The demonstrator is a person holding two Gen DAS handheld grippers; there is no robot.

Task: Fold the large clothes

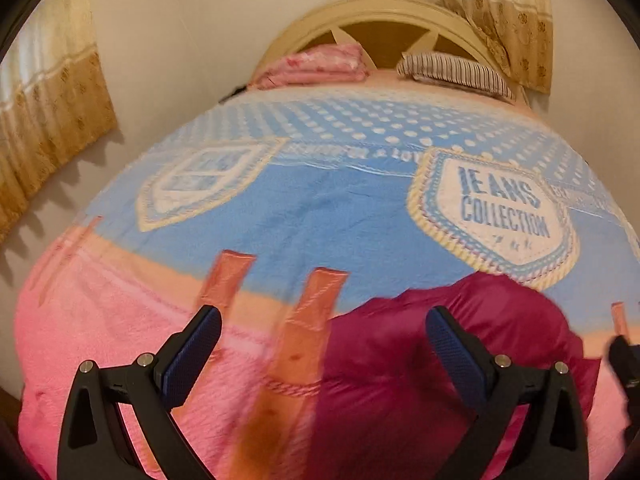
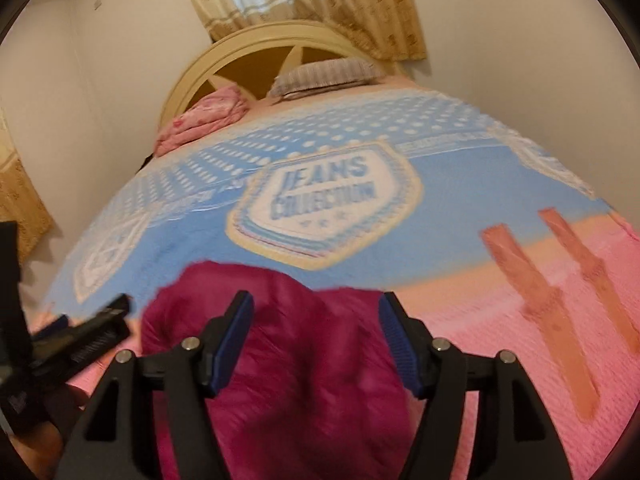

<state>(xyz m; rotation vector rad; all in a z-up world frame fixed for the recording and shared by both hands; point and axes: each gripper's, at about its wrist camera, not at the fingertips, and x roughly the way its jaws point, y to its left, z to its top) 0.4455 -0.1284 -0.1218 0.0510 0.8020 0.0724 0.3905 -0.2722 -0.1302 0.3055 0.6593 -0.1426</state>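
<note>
Both tools (image 1: 324, 344) (image 2: 316, 334) open, magenta garment (image 2: 280, 360) btwn/below them on bedspread (image 1: 320, 208).

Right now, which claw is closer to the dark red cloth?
Right. The right gripper is open with the dark red cloth between its fingers; the left gripper is open over the cloth's left edge and the pink blanket.

Both grippers hover side by side — left gripper (image 1: 323, 330) spread wide, right gripper (image 2: 316, 314) likewise parted, both empty.
</note>
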